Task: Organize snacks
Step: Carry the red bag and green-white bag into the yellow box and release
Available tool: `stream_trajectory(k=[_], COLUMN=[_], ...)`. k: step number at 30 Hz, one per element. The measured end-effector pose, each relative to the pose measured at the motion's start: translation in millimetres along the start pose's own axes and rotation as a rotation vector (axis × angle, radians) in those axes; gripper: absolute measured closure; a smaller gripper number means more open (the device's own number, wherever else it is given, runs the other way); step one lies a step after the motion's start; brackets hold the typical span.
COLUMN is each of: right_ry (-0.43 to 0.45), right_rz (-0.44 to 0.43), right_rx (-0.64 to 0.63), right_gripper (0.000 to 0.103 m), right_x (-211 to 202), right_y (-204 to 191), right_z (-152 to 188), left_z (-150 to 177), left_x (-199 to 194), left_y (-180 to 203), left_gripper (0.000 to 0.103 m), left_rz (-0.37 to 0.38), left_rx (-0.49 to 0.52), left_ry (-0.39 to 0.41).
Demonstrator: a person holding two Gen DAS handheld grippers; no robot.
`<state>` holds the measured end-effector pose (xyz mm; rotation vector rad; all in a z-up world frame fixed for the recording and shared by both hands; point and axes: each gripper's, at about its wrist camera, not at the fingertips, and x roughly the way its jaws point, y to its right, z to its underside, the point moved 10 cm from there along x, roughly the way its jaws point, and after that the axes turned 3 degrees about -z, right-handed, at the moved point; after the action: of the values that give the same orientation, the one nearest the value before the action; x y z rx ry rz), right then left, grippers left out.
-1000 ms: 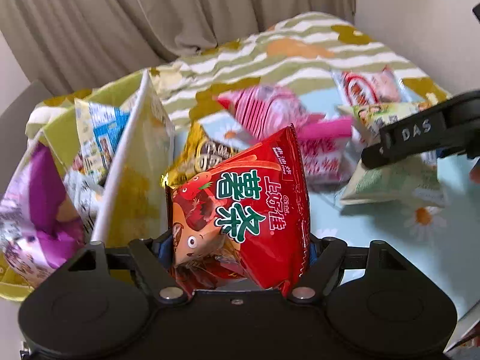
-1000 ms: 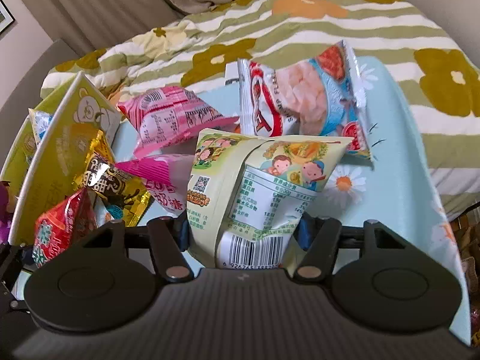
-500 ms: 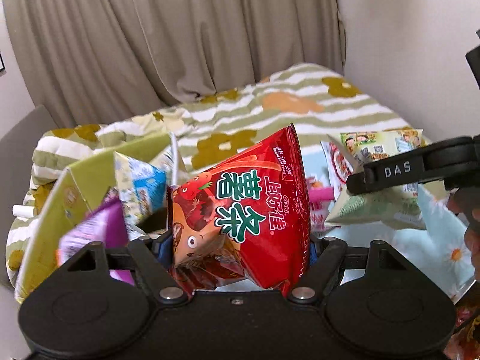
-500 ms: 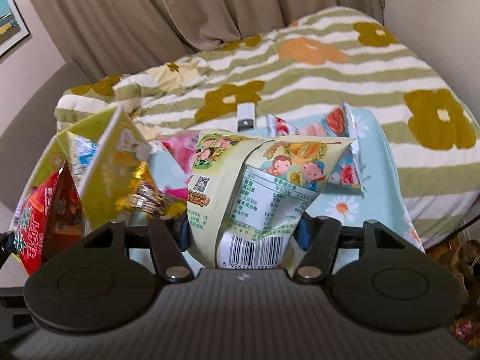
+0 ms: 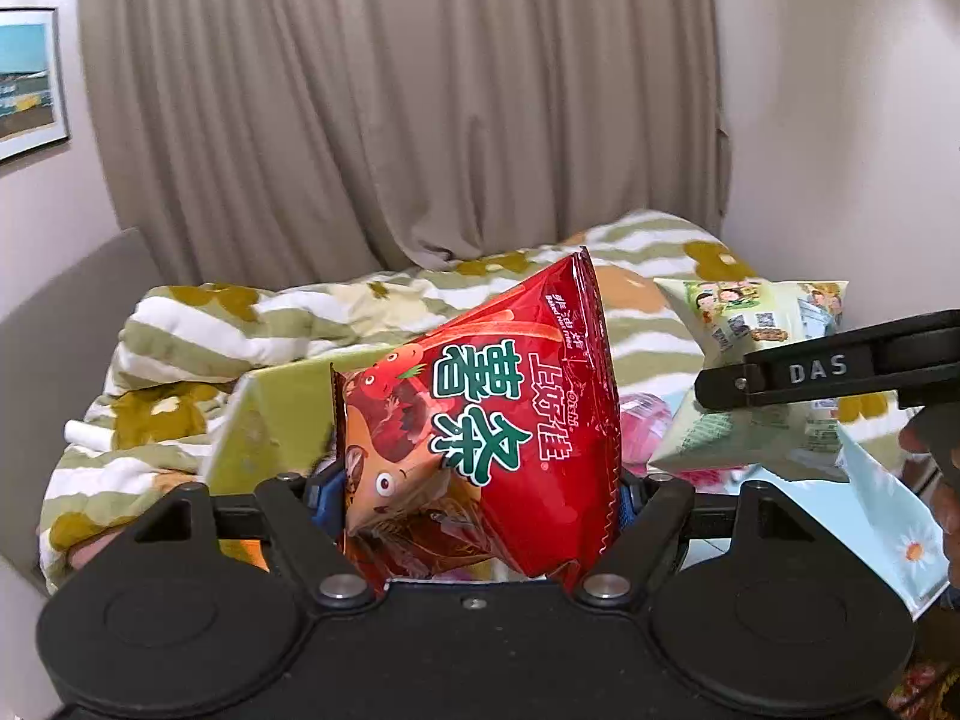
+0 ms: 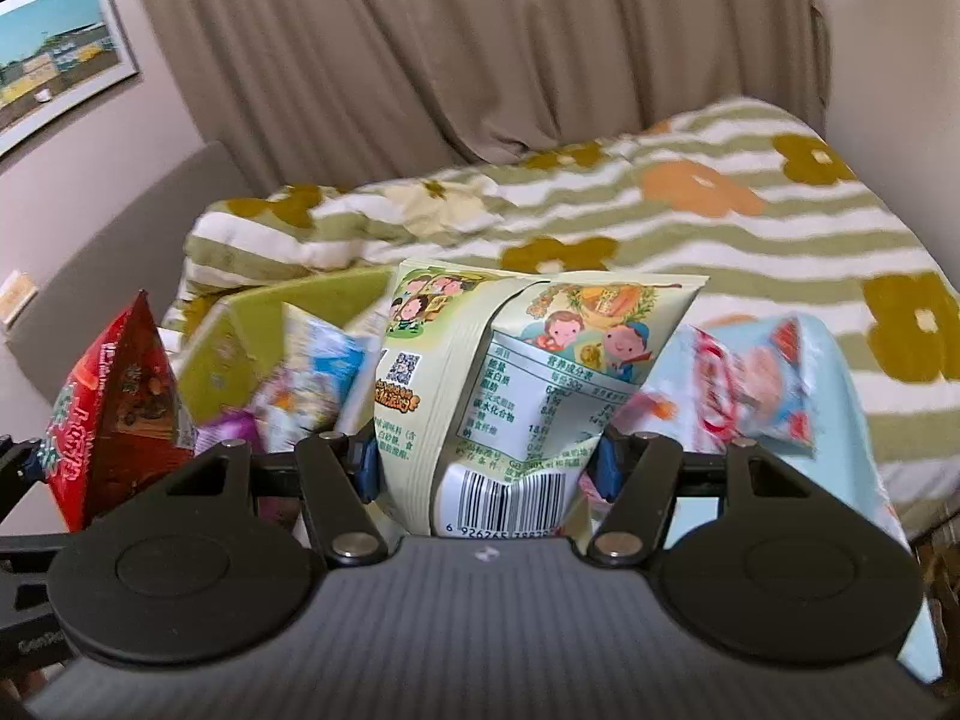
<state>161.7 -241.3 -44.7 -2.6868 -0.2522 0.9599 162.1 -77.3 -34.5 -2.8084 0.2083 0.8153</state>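
The left claw (image 5: 480,492) pinches a red snack bag (image 5: 486,438), up over the green box (image 5: 270,420). The right claw (image 6: 486,462) pinches a pale green snack bag (image 6: 516,384), at three o'clock from the red one.

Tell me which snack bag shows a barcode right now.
The pale green bag in the right gripper; the left gripper grips a red bag.

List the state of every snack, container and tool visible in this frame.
left tool: shut on the red snack bag
red snack bag: held, lifted, upright
right tool: shut on the green snack bag
green snack bag: held, lifted, barcode side facing the camera
green box: open, with packets inside
red-and-white packet: lying on the blue cloth, blurred
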Motion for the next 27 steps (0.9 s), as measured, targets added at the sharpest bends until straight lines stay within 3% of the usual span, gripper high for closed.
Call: stream_trajectory(k=[8, 15, 27], right_ry=[0.035, 0.021, -0.061], right_rz=[-0.061, -0.072, -0.036], right_rx=[-0.047, -0.047, -0.042], right_gripper=[0.026, 0.026, 0.026], right_x=[21, 64, 138], right_y=[-79, -129, -146], right_z=[-31, -45, -52], left_z=[-15, -24, -28], left_x=[11, 51, 143], left_y=[-72, -122, -148], left_gripper=[0.022, 0.022, 0.02], left_rz=[-0.034, 0.006, 0.092], left_rx=[-0.015, -0.045, -0.102], left_ry=[0.004, -0.035, -0.156])
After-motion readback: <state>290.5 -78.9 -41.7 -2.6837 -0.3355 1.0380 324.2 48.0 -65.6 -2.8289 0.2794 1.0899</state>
